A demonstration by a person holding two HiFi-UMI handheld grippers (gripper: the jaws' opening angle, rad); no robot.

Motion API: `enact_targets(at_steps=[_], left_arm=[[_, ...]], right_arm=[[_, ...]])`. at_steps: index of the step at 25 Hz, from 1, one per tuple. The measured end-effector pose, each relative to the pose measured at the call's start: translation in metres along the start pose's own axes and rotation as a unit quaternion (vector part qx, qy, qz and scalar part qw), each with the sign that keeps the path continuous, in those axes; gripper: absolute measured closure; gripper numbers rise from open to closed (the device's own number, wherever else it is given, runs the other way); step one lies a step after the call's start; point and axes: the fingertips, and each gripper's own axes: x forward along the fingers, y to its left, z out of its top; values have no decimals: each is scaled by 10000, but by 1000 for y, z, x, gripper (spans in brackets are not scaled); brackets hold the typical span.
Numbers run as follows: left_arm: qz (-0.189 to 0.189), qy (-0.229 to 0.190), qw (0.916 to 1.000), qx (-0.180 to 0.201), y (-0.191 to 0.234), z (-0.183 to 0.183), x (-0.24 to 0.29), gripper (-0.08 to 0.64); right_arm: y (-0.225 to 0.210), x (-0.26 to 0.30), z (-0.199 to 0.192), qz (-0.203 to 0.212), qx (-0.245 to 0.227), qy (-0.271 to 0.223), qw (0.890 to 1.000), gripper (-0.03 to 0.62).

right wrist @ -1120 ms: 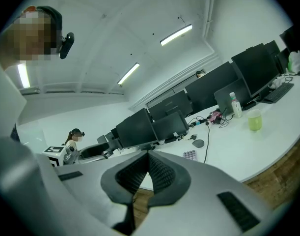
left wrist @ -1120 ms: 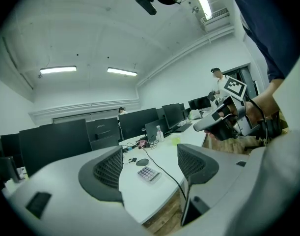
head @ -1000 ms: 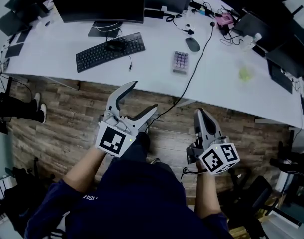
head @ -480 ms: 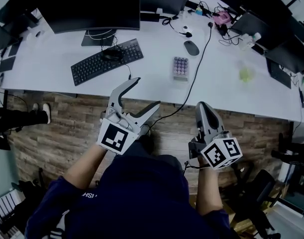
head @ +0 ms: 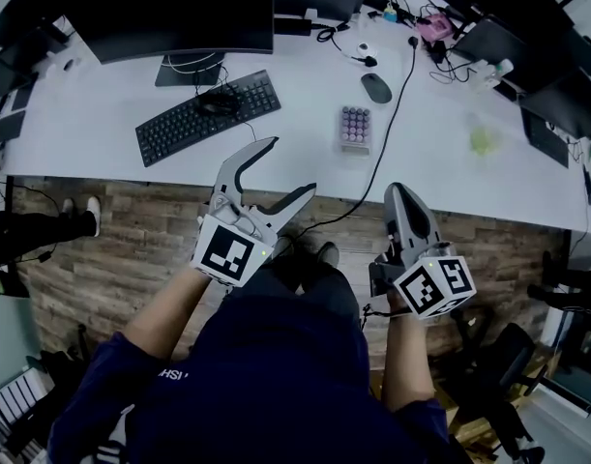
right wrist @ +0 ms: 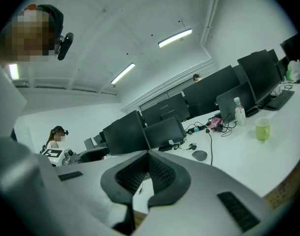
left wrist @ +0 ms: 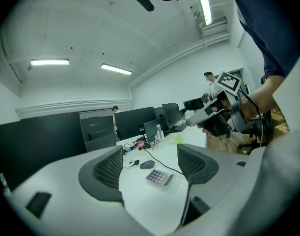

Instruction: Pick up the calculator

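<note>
The calculator (head: 354,127), small and grey with purple keys, lies flat on the white desk (head: 102,124), right of the keyboard. The left gripper view shows the calculator (left wrist: 159,177) between and beyond the jaws. My left gripper (head: 287,169) is open and empty, held over the floor just short of the desk's front edge, pointing toward the calculator. My right gripper (head: 398,193) is shut on nothing, lower right, also short of the desk. Seen in its own view, the right gripper (right wrist: 149,173) has its pads pressed together.
A black keyboard (head: 200,116) with a dark mouse on it lies left of the calculator. A grey mouse (head: 376,87) and a black cable (head: 387,124) sit just right of it. A green cup (head: 482,140) stands farther right. Monitors (head: 179,13) line the desk's back.
Both grippers have drifted slightly forward toward the desk edge. The left stays open and the right stays shut. Nothing on the desk has moved.
</note>
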Motion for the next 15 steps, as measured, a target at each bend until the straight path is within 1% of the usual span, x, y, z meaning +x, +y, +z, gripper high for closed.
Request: enact_targets(at_steps=[8, 15], left_arm=[[-16, 122, 9999, 32, 2, -8, 21, 212], [0, 343, 9994, 0, -2, -22, 44, 212]], right_arm=[[-19, 14, 6, 5, 29, 1, 10000, 588], [-42, 30, 1, 116, 111, 164, 9997, 588]])
